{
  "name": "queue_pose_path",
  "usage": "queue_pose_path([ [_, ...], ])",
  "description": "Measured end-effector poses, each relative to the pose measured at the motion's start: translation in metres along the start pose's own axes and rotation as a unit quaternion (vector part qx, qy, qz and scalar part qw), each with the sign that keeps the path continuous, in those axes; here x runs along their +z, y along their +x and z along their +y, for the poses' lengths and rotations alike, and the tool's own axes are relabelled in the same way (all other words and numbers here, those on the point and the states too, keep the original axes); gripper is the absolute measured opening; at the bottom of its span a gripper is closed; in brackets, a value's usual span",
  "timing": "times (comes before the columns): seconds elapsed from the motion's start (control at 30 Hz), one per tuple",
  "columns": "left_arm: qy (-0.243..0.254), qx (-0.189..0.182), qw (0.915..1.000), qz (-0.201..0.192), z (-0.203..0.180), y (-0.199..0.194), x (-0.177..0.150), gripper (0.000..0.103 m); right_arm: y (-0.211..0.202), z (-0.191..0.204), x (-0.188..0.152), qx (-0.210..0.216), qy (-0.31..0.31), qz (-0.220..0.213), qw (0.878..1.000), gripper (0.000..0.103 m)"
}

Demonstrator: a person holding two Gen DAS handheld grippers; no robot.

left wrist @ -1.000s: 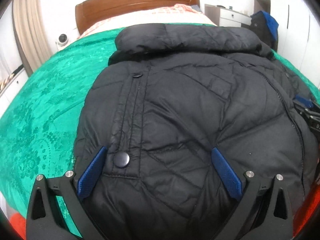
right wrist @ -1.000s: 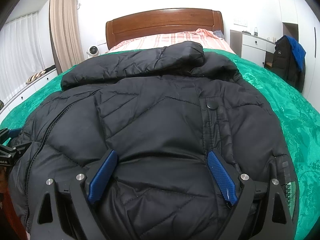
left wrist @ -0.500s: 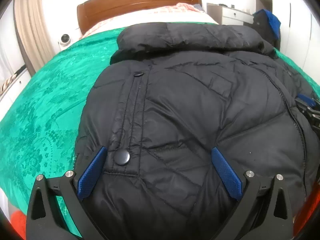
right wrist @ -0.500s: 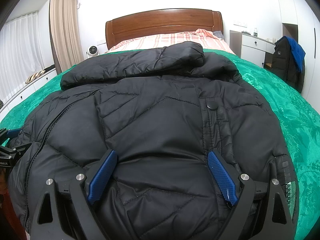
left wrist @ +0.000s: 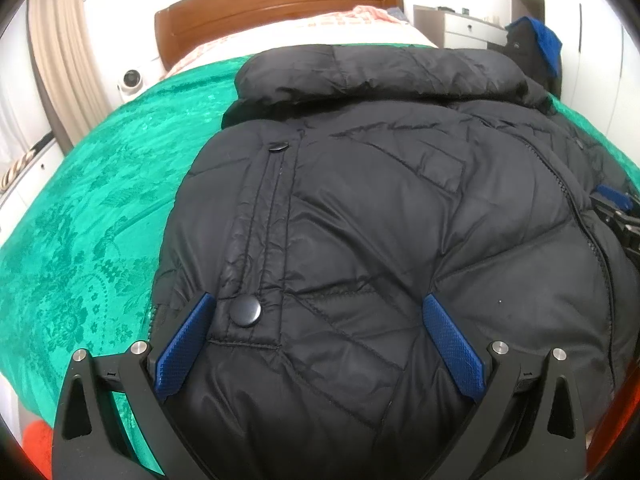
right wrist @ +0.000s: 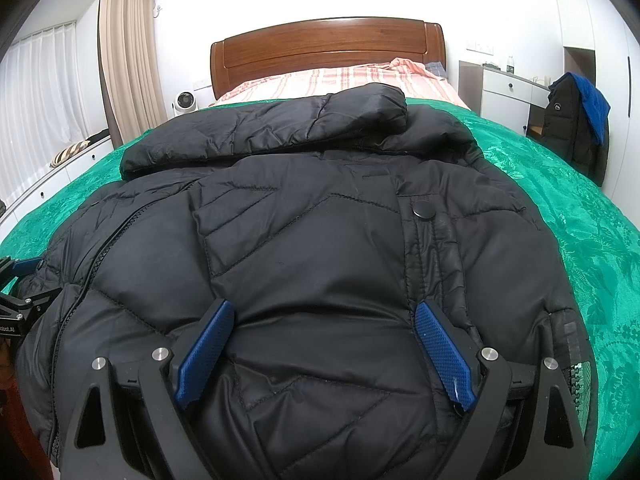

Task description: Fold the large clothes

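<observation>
A large black puffer jacket (left wrist: 380,208) lies spread on the green bedspread (left wrist: 100,200), hood toward the headboard; it also fills the right wrist view (right wrist: 320,248). My left gripper (left wrist: 316,308) is open, its blue pads pressed down on the jacket's near hem beside a snap button (left wrist: 245,312). My right gripper (right wrist: 324,312) is open too, its pads resting on the jacket's near hem on the other side. The right gripper's tip shows at the far right of the left wrist view (left wrist: 620,216); the left gripper shows at the left edge of the right wrist view (right wrist: 16,292).
The wooden headboard (right wrist: 328,44) and striped pillow area (right wrist: 340,80) lie beyond the jacket. A white dresser (right wrist: 508,92) and a chair draped with dark and blue clothes (right wrist: 580,120) stand at right. Curtains (right wrist: 124,60) and a small fan (right wrist: 184,102) are at left.
The left wrist view has shifted slightly, with the jacket a little farther right in frame. The right gripper and the jacket have barely moved.
</observation>
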State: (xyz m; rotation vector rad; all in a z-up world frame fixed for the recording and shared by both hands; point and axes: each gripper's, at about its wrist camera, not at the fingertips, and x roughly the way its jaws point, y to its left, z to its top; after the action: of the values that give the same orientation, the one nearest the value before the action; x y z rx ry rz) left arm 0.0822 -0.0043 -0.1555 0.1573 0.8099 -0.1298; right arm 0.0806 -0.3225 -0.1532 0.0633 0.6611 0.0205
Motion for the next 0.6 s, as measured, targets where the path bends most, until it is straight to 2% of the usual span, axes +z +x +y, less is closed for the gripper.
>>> queue_pose_path([
  [0.37, 0.001, 0.0, 1.0, 0.002, 0.001, 0.0, 0.0, 0.103, 0.001, 0.0, -0.001, 0.0, -0.001, -0.002, 1.0, 0.091],
  [0.47, 0.007, -0.009, 0.9996, 0.027, 0.006, -0.007, 0.004, 0.102, -0.002, 0.001, 0.005, -0.002, -0.01, 0.027, 1.0, 0.091],
  [0.53, 0.002, -0.013, 0.9993, 0.036, 0.019, -0.022, 0.007, 0.102, -0.018, -0.006, 0.015, 0.013, -0.002, 0.05, 0.999, 0.09],
  [0.6, -0.027, -0.008, 0.9992, 0.027, 0.045, -0.042, 0.007, 0.102, -0.053, -0.028, 0.021, 0.021, 0.034, 0.044, 0.998, 0.09],
])
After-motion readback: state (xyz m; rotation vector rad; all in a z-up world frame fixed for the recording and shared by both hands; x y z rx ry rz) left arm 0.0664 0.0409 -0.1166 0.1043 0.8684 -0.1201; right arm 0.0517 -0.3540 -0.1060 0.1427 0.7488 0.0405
